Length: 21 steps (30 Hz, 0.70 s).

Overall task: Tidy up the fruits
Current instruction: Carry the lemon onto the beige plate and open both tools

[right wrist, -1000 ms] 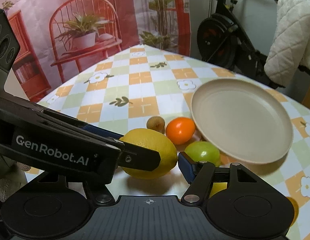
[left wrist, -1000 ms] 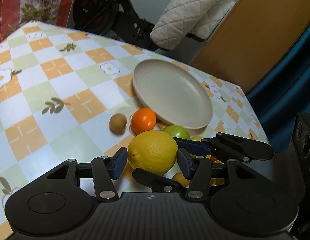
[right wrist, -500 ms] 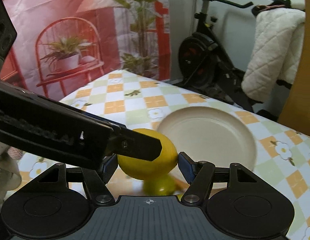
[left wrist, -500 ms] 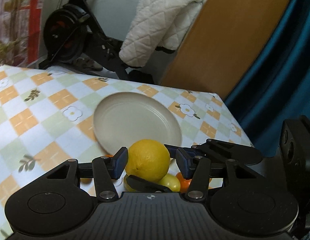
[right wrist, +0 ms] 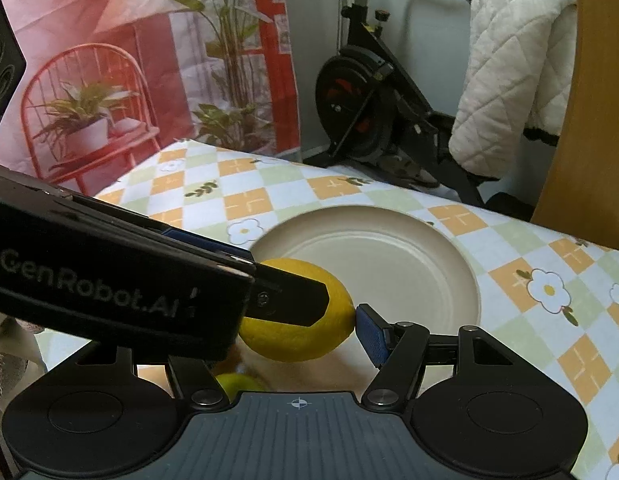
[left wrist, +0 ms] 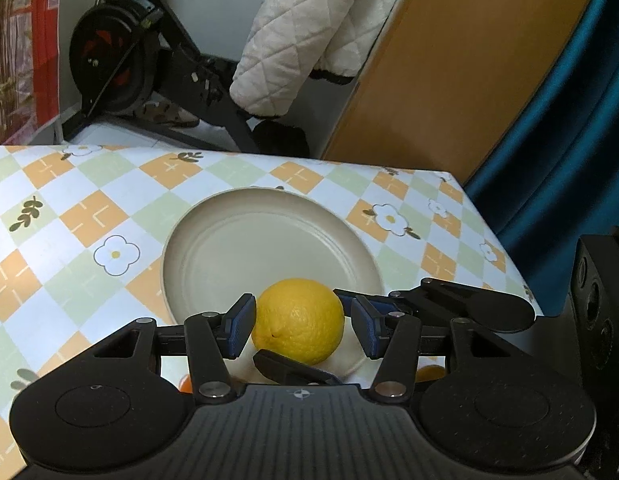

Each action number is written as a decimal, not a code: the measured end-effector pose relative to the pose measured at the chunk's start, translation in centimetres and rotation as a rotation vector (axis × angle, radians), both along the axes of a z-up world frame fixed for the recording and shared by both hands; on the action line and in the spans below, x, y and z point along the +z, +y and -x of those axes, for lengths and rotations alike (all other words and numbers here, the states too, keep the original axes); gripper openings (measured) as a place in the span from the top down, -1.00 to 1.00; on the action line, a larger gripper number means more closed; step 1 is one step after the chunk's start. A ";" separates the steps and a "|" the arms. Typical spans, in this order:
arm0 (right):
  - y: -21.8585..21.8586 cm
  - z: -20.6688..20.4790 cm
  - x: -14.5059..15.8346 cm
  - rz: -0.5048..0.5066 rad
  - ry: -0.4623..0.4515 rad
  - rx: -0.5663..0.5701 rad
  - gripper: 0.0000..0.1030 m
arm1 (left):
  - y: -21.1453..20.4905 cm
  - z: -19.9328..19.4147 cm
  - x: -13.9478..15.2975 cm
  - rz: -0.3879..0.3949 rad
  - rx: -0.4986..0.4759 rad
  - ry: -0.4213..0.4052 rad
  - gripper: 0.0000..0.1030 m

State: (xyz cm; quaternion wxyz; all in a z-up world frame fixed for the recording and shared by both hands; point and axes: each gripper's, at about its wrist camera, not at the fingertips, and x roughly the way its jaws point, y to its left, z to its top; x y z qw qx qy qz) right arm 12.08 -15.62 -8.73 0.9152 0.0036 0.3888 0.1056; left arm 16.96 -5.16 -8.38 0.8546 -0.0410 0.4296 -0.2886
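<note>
Here, both claws meet around one lemon [left wrist: 299,320], which hangs above the near rim of the beige plate [left wrist: 269,240] on the checked bench [left wrist: 69,216]. In the left wrist view, the left claw [left wrist: 300,326] brackets the lemon: its left blue pad touches the peel, while a thin gap shows at the right pad, so a firm grip by this claw cannot be told. The right claw's fingers cross in from the right, one behind and one under the fruit. In the right wrist view, the right claw [right wrist: 305,320] has its right pad pressed on the lemon's pointed end; its other pad is hidden behind the left claw's black body, and the lemon is off the bench, held between them. A green fruit [right wrist: 237,386] peeks out below. An exercise bike [right wrist: 373,120] and a quilted white cover [left wrist: 309,32] stand beyond the bench.
</note>
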 end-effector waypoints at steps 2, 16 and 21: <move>-0.1 -0.6 -0.5 -0.001 0.015 -0.001 -0.19 | 0.0 -0.6 -0.4 -0.005 -0.003 0.008 -0.07; -0.2 -4.4 0.3 -0.045 0.072 0.068 -0.01 | 1.6 -3.1 -0.2 -0.072 0.107 0.046 -0.05; -1.0 -1.2 1.3 -0.041 0.020 0.020 -0.01 | 2.4 0.6 1.8 -0.127 0.150 -0.059 -0.05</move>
